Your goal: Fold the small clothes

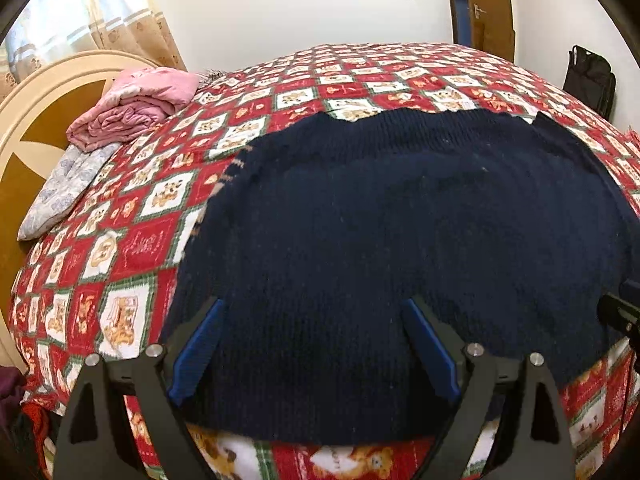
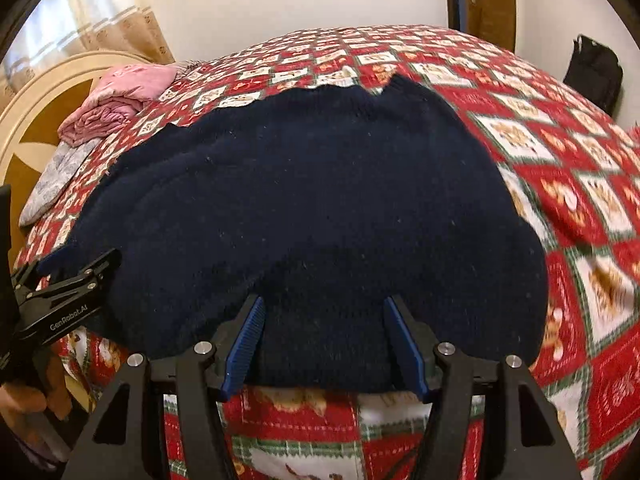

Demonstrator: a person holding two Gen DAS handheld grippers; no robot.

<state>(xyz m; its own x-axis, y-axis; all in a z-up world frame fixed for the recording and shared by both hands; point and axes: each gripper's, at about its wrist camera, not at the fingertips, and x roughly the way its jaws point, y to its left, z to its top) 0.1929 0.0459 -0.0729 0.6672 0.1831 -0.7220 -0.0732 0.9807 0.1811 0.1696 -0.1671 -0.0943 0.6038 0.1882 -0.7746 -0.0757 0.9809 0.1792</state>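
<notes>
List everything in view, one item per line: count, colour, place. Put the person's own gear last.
sweater: one, navy knit, spread flat on the bed
bedspread: one, red and white bear check, covers the bed
folded bedding: one pile, pink, by the headboard
pillow: one, pale grey print, below the pink pile
headboard: one, cream and brown, left
curtain: one, beige, behind the headboard
door: one, brown, far wall
bag: one, black, right of the bed
left tongs: one, black with blue pads, open over the sweater's near hem
right tongs: one, same colours, open over the hem

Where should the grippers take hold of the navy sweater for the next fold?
Probably the near hem of the sweater, coming in from the near side. It lies flat on the bedspread with that edge just ahead of both open grippers, left gripper and right gripper. One gripper toward each near corner should lift it evenly to fold away.
</notes>
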